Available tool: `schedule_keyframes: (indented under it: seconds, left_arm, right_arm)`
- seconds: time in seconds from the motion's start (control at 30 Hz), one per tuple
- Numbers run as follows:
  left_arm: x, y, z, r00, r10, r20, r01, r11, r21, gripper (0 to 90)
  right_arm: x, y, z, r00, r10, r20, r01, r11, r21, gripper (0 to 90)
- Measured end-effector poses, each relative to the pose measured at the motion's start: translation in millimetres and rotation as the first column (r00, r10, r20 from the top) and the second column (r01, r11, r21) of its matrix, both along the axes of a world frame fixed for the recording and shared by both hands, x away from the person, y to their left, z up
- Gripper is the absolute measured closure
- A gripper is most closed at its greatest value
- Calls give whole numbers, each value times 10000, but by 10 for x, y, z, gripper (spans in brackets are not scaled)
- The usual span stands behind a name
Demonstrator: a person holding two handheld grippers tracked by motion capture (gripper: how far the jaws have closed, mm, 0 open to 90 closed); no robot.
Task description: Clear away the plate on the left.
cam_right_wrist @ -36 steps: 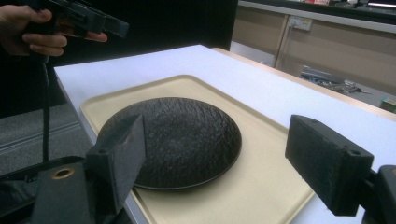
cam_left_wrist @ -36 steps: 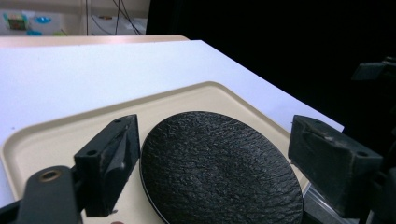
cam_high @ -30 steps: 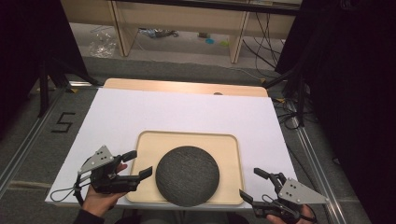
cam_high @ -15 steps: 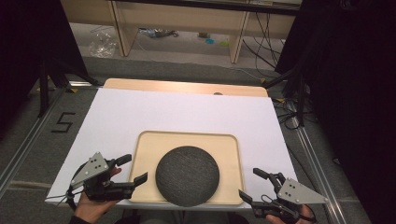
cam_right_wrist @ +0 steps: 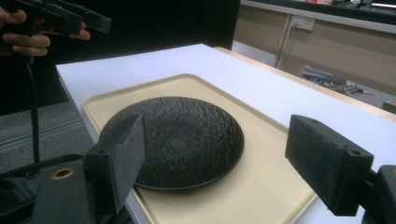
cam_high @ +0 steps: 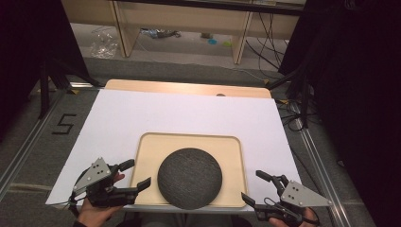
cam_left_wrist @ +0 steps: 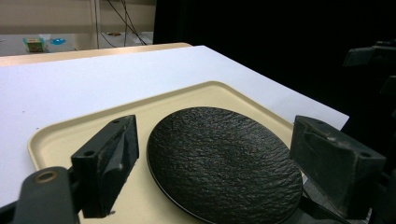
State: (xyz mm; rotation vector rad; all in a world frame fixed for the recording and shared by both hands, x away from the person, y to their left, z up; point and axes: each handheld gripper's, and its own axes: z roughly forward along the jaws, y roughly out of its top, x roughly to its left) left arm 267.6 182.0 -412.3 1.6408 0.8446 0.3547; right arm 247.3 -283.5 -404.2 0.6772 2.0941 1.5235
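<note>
Resting on a beige tray (cam_high: 236,146) at the table's near edge, a dark textured plate (cam_high: 189,178) lies between two wide-open grippers: left gripper (cam_high: 134,176) at its 9 o'clock, nearer, right gripper (cam_high: 255,185) at 4 o'clock.
</note>
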Motion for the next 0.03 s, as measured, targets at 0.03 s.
schedule_keyframes:
  seconds: [0.03]
  left_arm:
    - [-2,-1,1,10000,4,8,-4,10000,39,157]
  right_arm:
    - [-1,0,0,10000,0,-23,0,10000,1,220]
